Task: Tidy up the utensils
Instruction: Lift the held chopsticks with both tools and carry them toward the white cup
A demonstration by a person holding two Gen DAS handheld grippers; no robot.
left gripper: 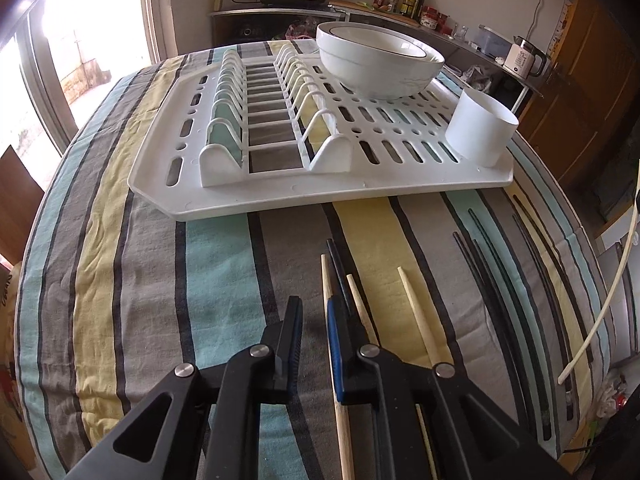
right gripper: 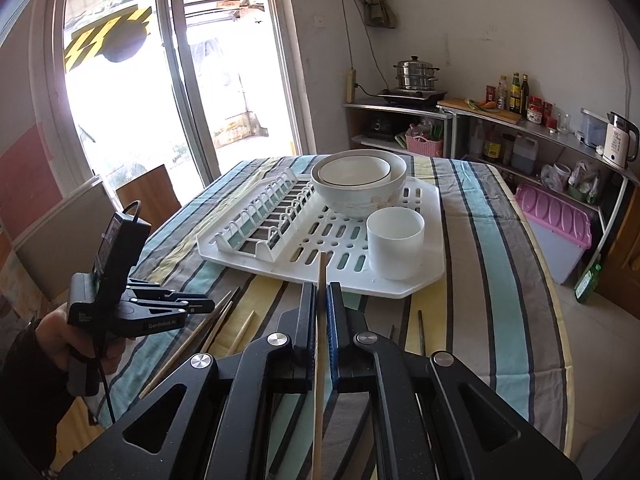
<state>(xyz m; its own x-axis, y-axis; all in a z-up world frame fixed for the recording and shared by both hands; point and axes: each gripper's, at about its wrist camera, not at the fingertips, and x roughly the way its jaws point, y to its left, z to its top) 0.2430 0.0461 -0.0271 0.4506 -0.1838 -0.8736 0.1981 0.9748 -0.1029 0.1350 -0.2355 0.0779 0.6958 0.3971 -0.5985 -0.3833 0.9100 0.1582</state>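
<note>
- table with striped cloth point(left gripper: 132, 264)
- white dish rack point(left gripper: 360, 188) directly on cloth
- wooden chopsticks point(left gripper: 418, 312) loose, near edge
- black chopsticks point(left gripper: 486, 264) beside them

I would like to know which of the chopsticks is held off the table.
The pale wooden chopstick clamped in the right tongs; the others lie flat on the striped tablecloth.
</note>
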